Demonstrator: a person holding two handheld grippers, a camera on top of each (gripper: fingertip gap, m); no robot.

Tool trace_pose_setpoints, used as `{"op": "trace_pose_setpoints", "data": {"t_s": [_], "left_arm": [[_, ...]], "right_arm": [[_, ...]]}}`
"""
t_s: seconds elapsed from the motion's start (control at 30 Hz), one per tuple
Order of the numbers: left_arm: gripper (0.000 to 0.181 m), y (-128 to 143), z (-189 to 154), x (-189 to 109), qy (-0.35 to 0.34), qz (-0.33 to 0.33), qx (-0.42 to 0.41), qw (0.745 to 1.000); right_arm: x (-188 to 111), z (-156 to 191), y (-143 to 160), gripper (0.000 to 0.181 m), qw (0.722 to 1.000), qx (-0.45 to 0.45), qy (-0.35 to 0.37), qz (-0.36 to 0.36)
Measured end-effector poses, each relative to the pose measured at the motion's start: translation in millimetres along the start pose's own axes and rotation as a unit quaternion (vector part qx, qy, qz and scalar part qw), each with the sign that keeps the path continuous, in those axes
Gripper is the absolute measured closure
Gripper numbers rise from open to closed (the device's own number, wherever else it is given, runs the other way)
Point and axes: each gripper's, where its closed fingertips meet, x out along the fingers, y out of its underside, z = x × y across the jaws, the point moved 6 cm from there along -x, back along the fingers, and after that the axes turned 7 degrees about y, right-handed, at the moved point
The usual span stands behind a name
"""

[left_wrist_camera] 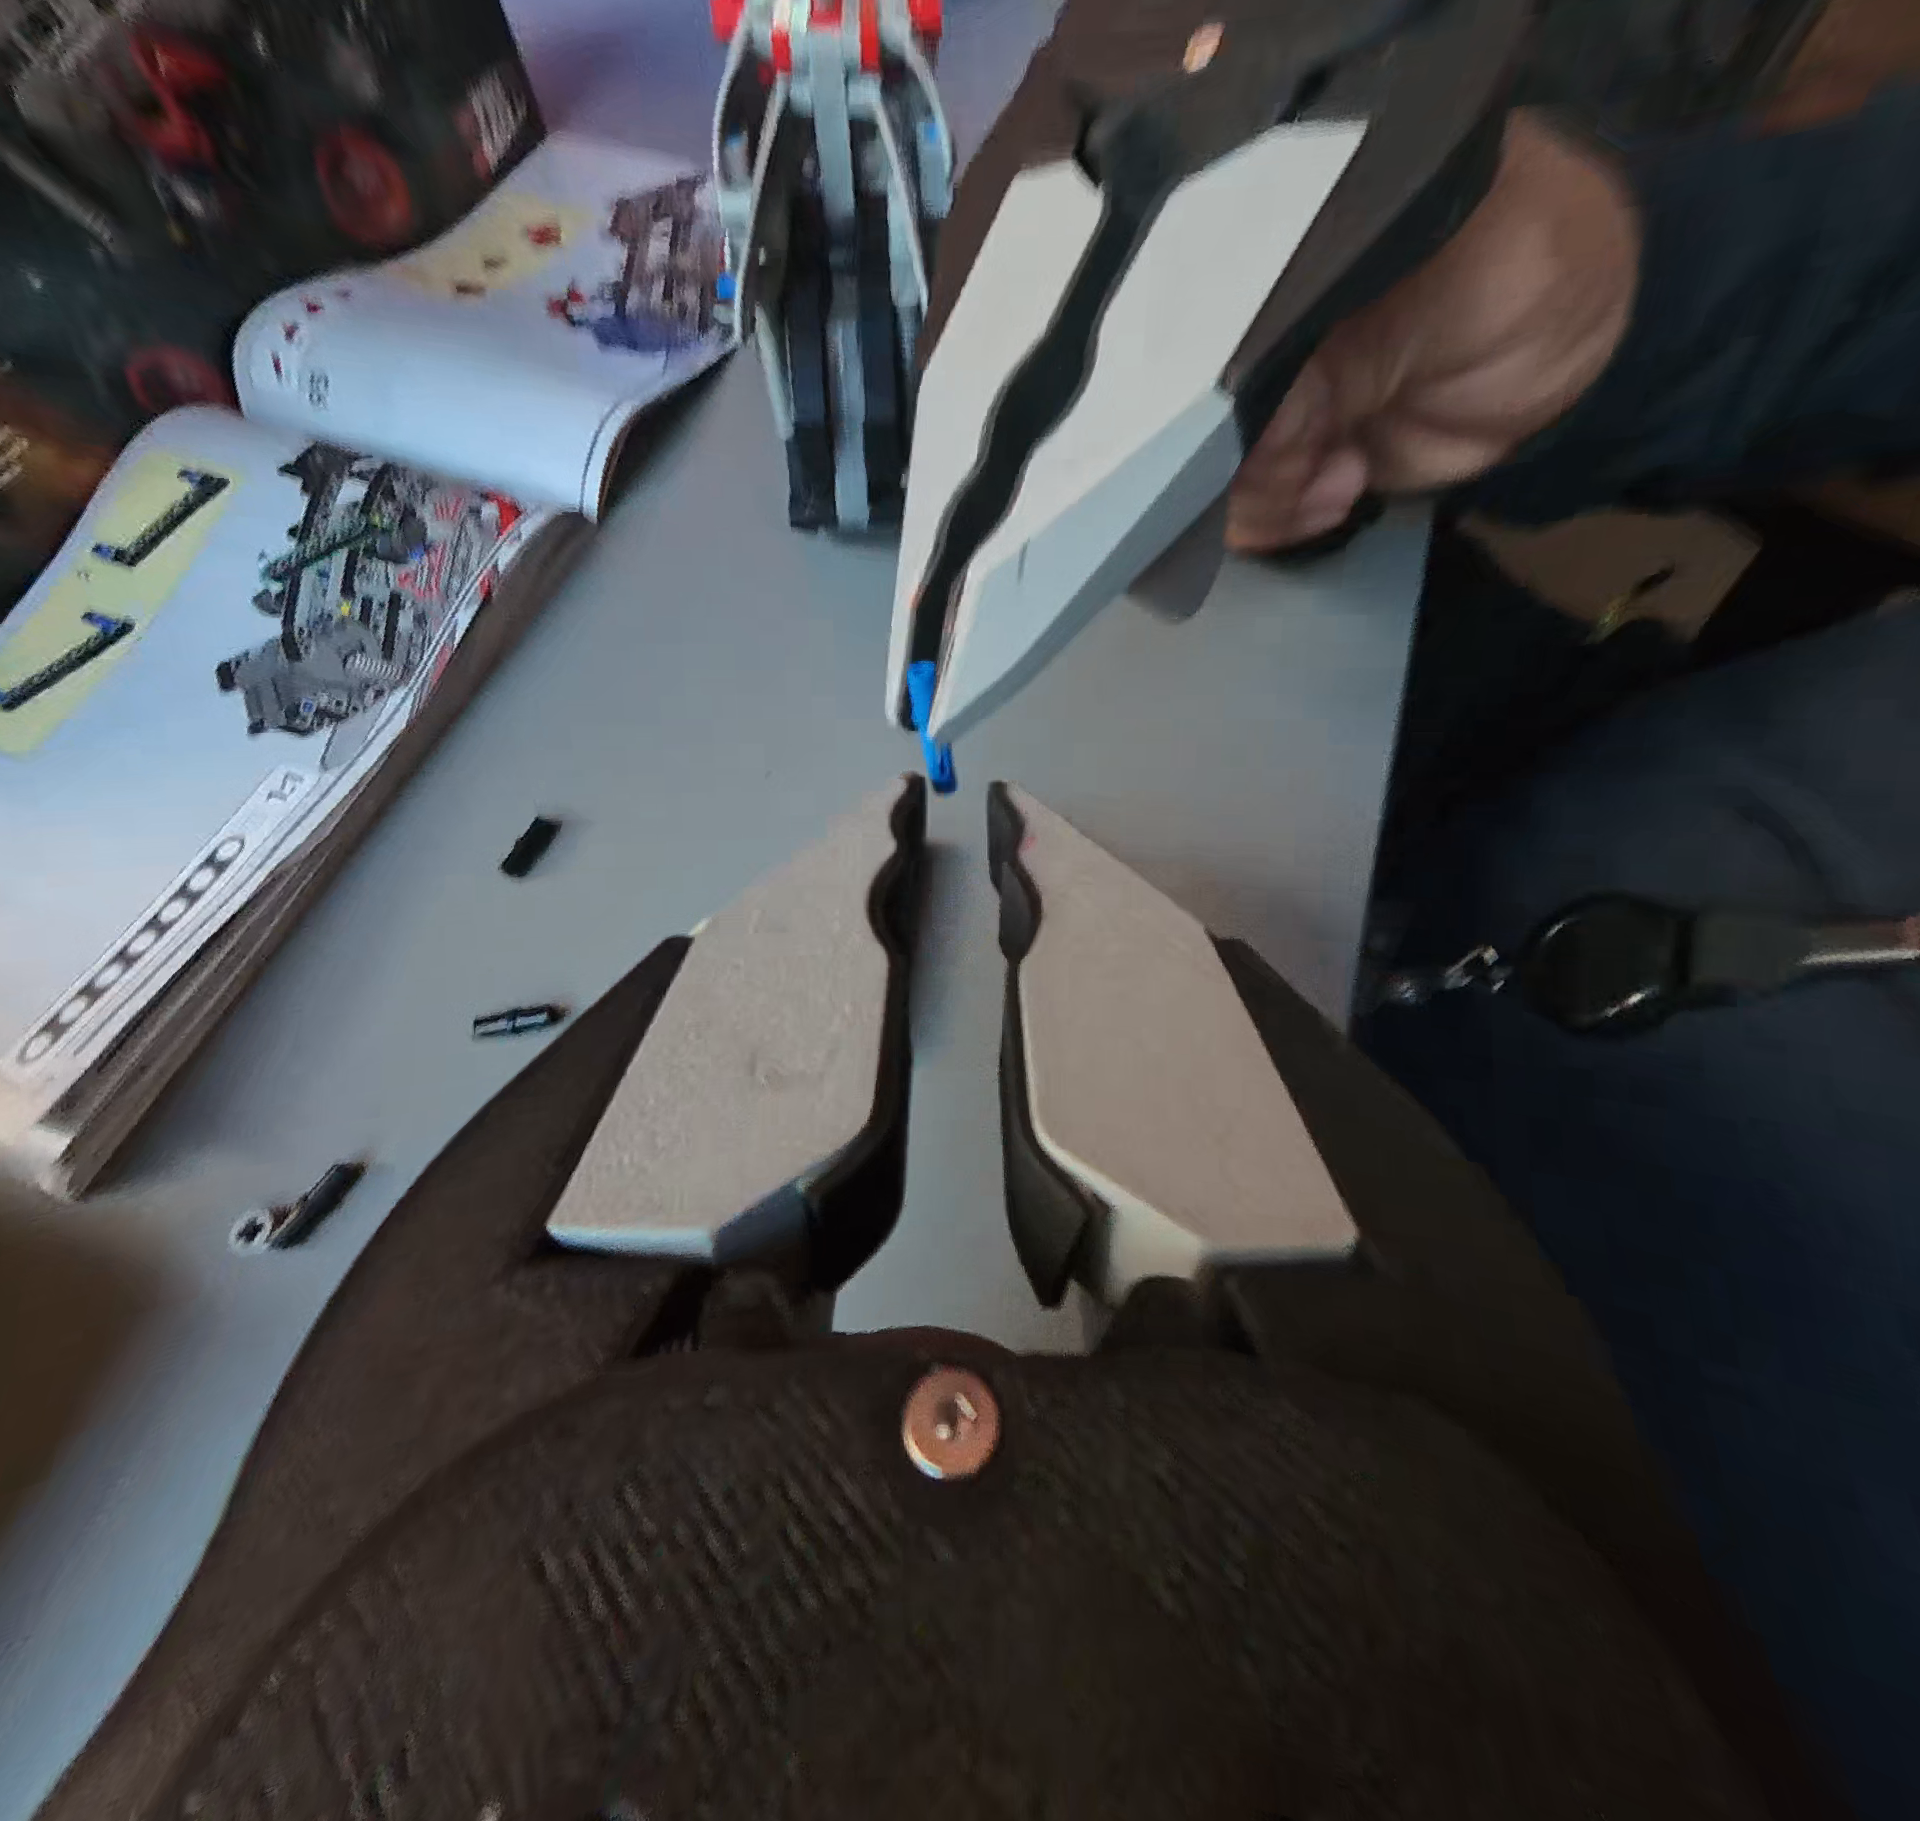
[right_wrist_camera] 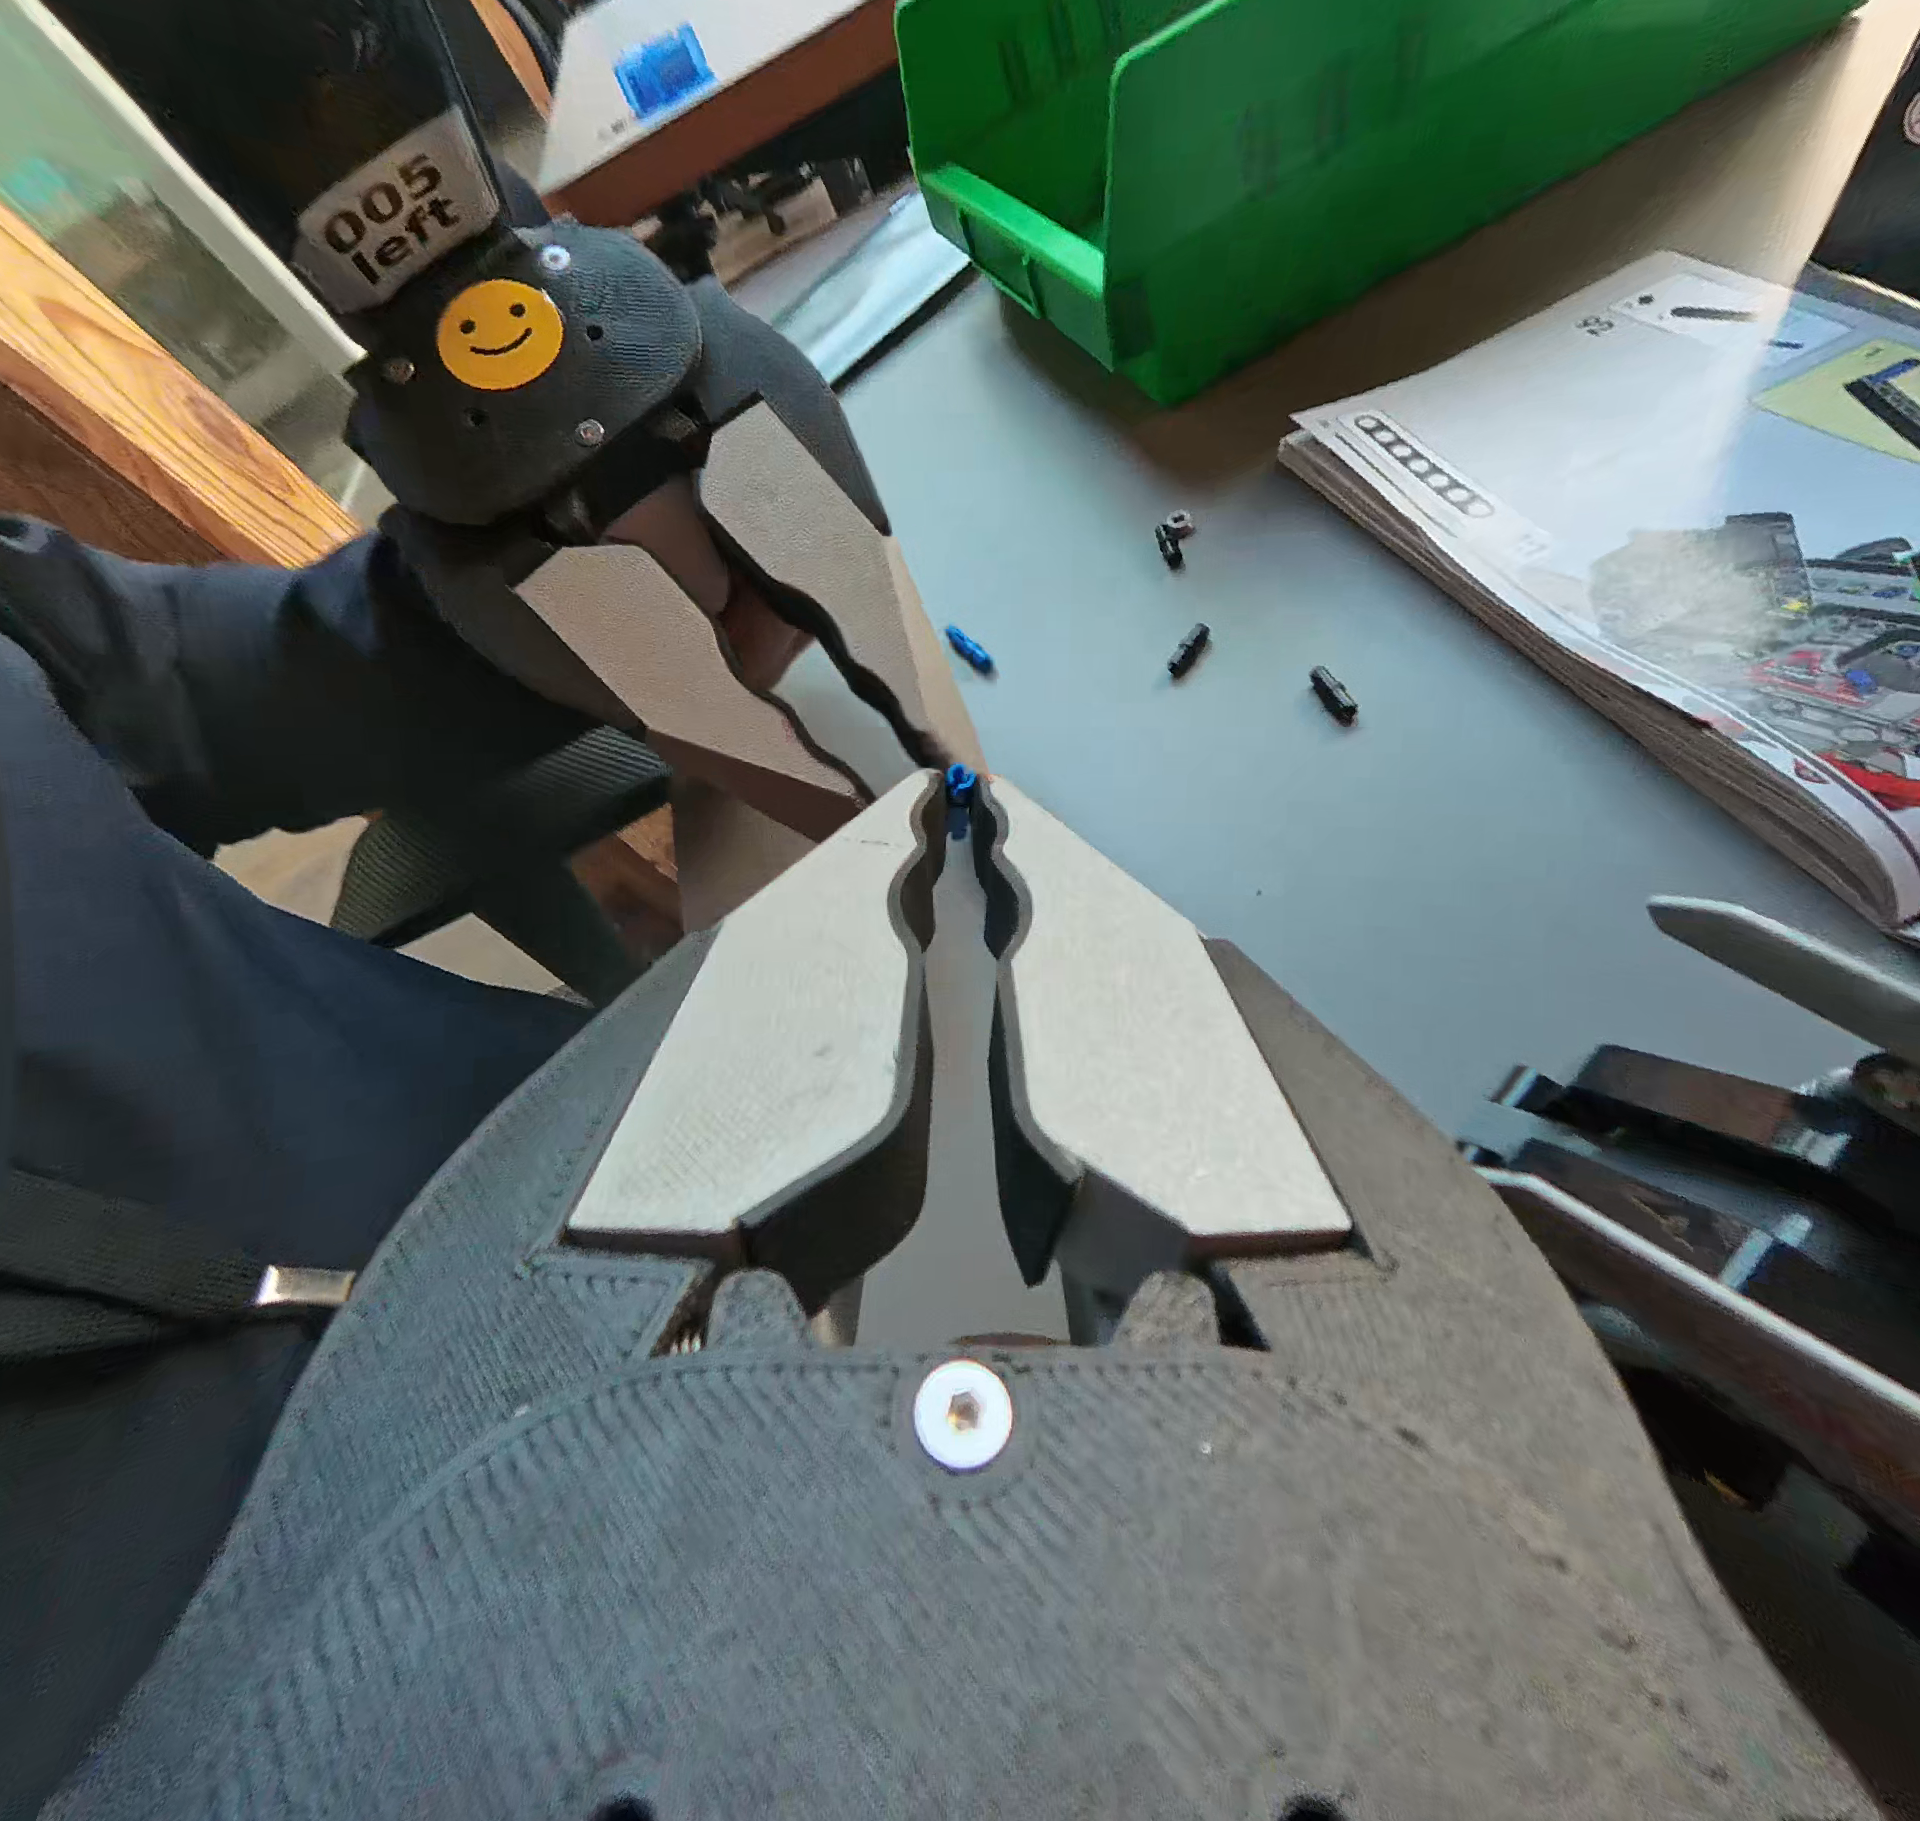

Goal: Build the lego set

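My right gripper [right_wrist_camera: 958, 786] is shut on a small blue pin [right_wrist_camera: 958, 797] held at its fingertips above the grey table [right_wrist_camera: 1351, 888]. In the left wrist view the right gripper [left_wrist_camera: 920, 722] comes in from the upper right with the blue pin [left_wrist_camera: 938, 758] sticking out below its tips. My left gripper [left_wrist_camera: 956, 792] is slightly open and empty, its tips just short of the pin. It also shows in the right wrist view [right_wrist_camera: 902, 772], tip to tip with the right gripper. A partly built grey, black and red lego model [left_wrist_camera: 831, 244] stands behind.
An open instruction booklet [left_wrist_camera: 260, 628] lies at the left, a dark box [left_wrist_camera: 239, 109] behind it. Black pins [left_wrist_camera: 530, 844] [left_wrist_camera: 516, 1021] [left_wrist_camera: 301, 1218] lie loose on the table. The right wrist view shows a second blue pin [right_wrist_camera: 968, 651], a green bin [right_wrist_camera: 1299, 109] and the table's near edge. Left and right tips are no more than a few centimetres apart.
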Motion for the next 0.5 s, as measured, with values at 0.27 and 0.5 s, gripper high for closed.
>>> {"op": "trace_pose_setpoints", "data": {"t_s": [0.27,0.5], "left_arm": [[0.179,-1.4,-5.2,0.2,0.050,-0.021,-0.014,0.998],[0.180,1.3,-11.7,5.2,0.074,0.021,0.023,0.997]], "right_arm": [[-4.2,10.0,1.6,0.179,0.999,-0.034,-0.025,0.031],[-8.8,22.8,1.3,0.168,0.925,-0.327,0.004,0.192]]}}
